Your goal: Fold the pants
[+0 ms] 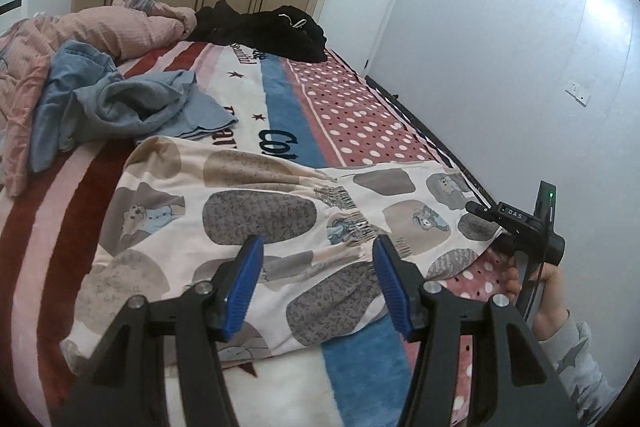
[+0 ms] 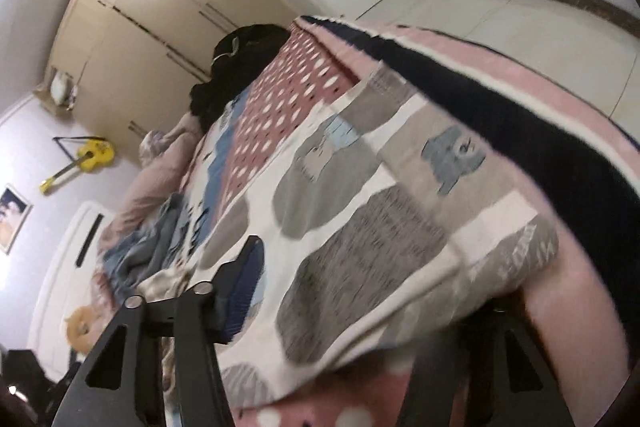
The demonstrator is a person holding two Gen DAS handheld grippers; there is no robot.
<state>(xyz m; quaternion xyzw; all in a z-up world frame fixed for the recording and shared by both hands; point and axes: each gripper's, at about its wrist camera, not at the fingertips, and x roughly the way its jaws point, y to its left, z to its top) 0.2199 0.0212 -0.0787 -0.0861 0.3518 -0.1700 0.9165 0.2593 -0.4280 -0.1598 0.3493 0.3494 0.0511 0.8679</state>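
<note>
Pants [image 1: 256, 227] spread flat on the near part of the bed [image 1: 352, 115], patterned cream with grey and tan blobs, gathered waistband running through the middle of the left wrist view. Right end of the pants reaches the bed's right edge.

Left gripper [image 1: 318, 283] hovering over the near-middle of the pants, jaws spread wide, nothing between them. Blue pads [image 1: 244, 287] clear of the cloth as far as visible.

Right gripper [image 1: 516, 227] at the right edge of the bed, at the pants' right corner, held by the right hand [image 1: 548, 291]. From its own camera, pants fill the frame close up, draped over where the right finger should be; left finger alone visible. Jaw state: cannot tell. Possibly pinching that corner, not confirmed.

Step in hand, by judgement: taking hold of one end to fold it over.
- Grab through all layers at the edge, not just the top one.
- Get both grips on the same edge, well apart, so the fold line stays straight.
- Lift low, carry across, line up the edges before letting go.
- Keep clear of the blue garment [image 1: 120, 107] lying just beyond the far left of the pants.

Hard to read:
- Right wrist view motion-blurred and heavily tilted.
- Near-left corner of the pants cut off behind the left gripper body.
- Layer count under the top cloth not visible.
- Pink quilt [image 1: 80, 39] and black clothes [image 1: 272, 31] lie well apart at the far end.
</note>
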